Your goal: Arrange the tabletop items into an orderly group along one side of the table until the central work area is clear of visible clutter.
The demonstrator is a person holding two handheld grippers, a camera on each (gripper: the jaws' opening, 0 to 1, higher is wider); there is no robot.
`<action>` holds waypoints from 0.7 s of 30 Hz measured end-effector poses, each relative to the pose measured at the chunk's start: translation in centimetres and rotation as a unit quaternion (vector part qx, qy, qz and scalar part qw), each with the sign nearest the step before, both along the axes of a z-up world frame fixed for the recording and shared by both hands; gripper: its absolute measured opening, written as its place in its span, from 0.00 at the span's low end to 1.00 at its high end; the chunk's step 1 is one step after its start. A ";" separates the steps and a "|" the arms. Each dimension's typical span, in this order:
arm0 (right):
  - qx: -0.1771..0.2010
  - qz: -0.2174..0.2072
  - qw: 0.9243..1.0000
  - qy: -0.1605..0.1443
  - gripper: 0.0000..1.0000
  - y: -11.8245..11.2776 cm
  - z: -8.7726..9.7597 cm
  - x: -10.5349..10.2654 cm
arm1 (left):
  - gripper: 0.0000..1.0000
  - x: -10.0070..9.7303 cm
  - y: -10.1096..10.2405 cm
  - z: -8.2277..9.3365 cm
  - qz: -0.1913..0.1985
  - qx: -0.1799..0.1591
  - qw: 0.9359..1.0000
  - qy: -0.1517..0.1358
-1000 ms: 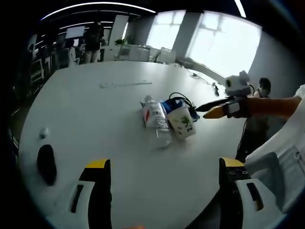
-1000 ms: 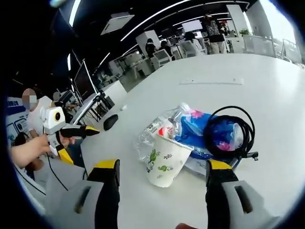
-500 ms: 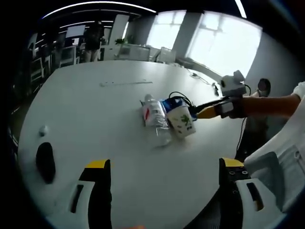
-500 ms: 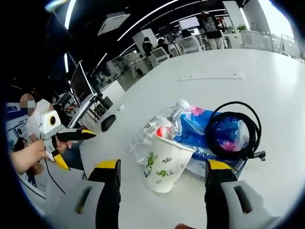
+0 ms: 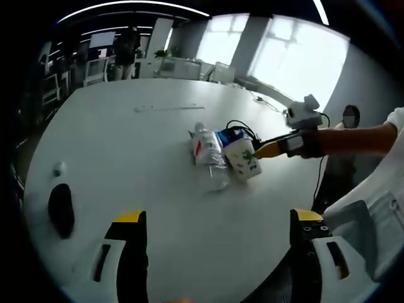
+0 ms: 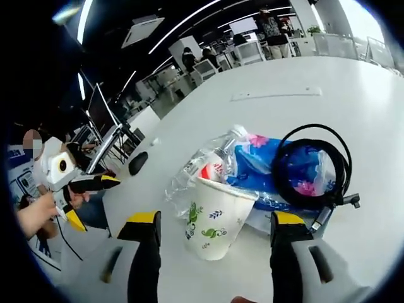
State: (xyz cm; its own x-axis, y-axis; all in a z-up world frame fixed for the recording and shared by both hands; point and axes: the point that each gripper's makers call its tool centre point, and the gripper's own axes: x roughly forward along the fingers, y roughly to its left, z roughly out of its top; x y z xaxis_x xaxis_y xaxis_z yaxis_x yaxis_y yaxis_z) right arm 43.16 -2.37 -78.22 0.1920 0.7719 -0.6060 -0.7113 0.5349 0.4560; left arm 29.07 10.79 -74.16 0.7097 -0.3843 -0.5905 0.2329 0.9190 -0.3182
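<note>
Worktop point(image 5: 126, 145): white and round-edged, in an open office.
Paper cup point(image 6: 216, 214): white with a green leaf print, upright, mouth open, at the near end of the cluster and between the right claw's jaws as the right gripper view has it.
Plastic bottle point(image 6: 201, 169): clear, crumpled, lying on its side, red label, touching the cup's far side.
Blue packet point(image 6: 265, 170): flower-printed, lying flat just beside the bottle.
Black cable point(image 6: 312, 167): coiled on top of the packet, its plug end resting on the worktop.
Black mouse point(image 5: 61, 210): well apart from the cluster, near the worktop edge.
Right claw point(image 6: 214, 227): jaws apart; whether a jaw touches the cup is hard to tell.
Left claw point(image 5: 218, 221): jaws wide apart, empty, over bare worktop, well back from the cluster.
</note>
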 end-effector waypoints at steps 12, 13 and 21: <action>-0.002 -0.017 1.000 0.012 0.67 0.5 -0.7 0.6 | 0.91 -0.2 0.2 -0.1 0.002 -0.001 1.000 0.001; -0.002 -0.018 1.000 0.013 0.67 0.5 -0.8 0.6 | 0.91 -0.2 0.2 -0.1 0.001 -0.001 1.000 0.001; -0.003 -0.019 1.000 0.017 0.65 1.0 -1.1 0.7 | 0.91 -0.4 0.1 -0.2 -0.001 -0.002 1.000 0.004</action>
